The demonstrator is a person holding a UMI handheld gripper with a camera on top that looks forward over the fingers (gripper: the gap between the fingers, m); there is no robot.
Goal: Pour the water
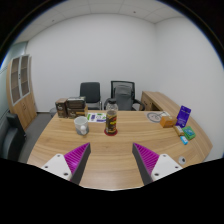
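Note:
A brown bottle-like container [111, 122] stands upright on the wooden table [115, 150], beyond my fingers and about midway between them. Left of it sits a white cup or bowl [81, 125]. My gripper [111, 160] is open, its magenta pads [76, 156] spread wide over bare table, with nothing between them. The container is well ahead of the fingertips and apart from them.
A green item [97, 117] lies behind the cup. A round tin [167, 120], a purple box [184, 115] and small packets lie at the right. Dark boxes [68, 107] stand at the far left; two office chairs [105, 94] behind the table; a cabinet [20, 85] by the left wall.

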